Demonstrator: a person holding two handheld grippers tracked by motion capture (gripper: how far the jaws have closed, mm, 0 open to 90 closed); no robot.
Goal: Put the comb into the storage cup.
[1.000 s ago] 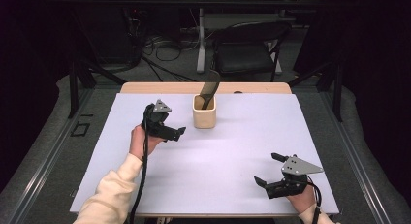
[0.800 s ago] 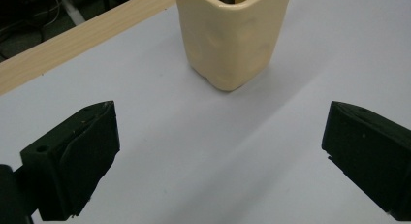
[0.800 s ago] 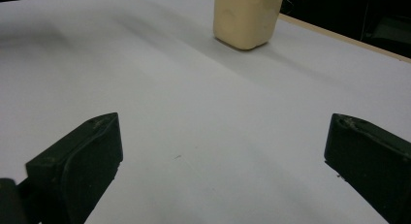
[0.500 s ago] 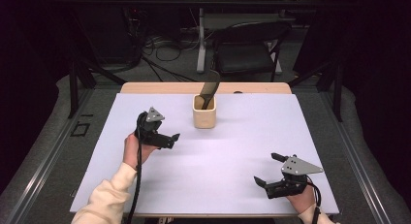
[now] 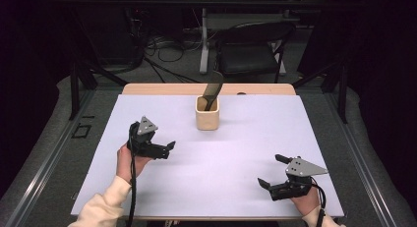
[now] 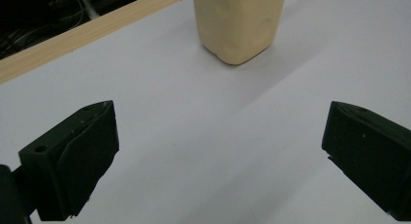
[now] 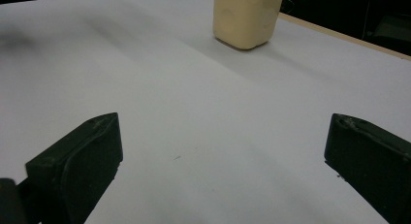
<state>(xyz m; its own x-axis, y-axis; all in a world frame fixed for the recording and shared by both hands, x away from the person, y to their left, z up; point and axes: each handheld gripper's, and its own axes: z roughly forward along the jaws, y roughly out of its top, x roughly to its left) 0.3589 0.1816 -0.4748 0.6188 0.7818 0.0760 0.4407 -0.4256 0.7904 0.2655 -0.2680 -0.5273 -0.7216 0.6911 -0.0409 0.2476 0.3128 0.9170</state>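
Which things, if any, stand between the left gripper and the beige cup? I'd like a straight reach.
Nothing visible does. In the left gripper view, bare white table runs from the open jaws up to the beige cup. In the high view the left gripper sits short of the cup, with open surface between them.

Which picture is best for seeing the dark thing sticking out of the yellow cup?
The high view is best: the dark utensil leans out of the top of the cup there, though its type is unclear. The left gripper view and the right gripper view cut off the cup's top, so just its lower body appears, beyond each gripper's open jaws.
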